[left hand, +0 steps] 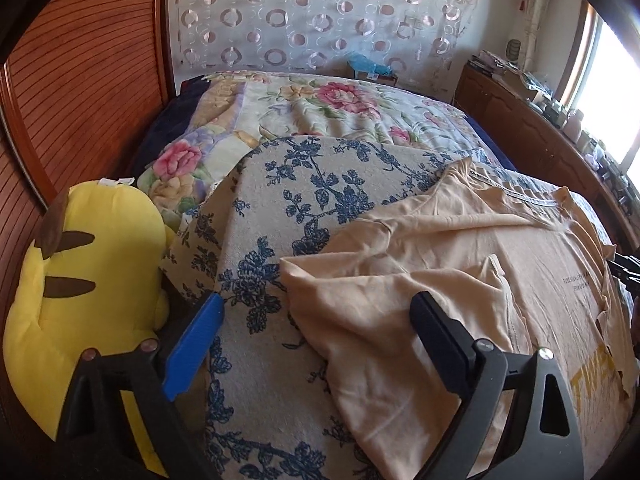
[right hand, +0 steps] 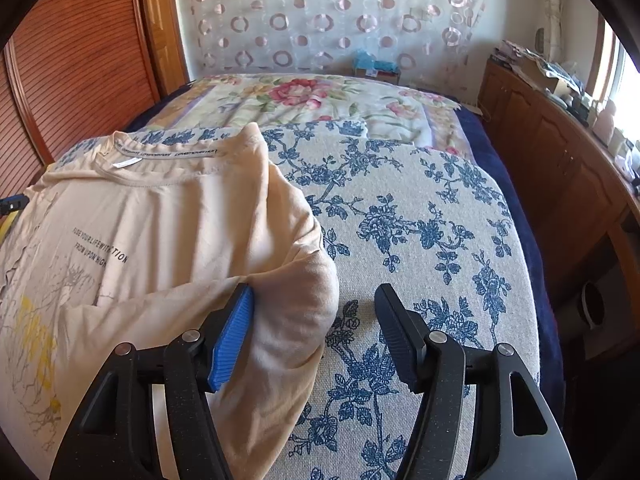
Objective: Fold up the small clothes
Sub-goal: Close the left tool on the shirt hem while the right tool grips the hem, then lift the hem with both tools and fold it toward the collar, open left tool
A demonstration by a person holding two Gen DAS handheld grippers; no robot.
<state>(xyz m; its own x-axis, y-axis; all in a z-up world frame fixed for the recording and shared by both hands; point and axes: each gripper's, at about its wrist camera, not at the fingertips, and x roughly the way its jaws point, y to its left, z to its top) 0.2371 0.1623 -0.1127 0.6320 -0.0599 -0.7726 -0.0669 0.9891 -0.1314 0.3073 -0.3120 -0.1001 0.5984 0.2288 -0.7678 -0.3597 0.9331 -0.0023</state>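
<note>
Across the board's near edge, the T-shirt (right hand: 160, 220) lies between wide-open left gripper (left hand: 316, 340) and right gripper (right hand: 316, 332), sleeves at each.

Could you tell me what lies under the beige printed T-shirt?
The beige printed T-shirt lies on a white cloth with blue flowers, which shows around it. What the cloth covers beneath the shirt is hidden.

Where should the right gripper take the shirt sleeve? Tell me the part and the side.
Grip the sleeve at its rounded outer end, coming in from the right over the bare board. That end bulges up beside the open right gripper, so a finger can slip under.
</note>
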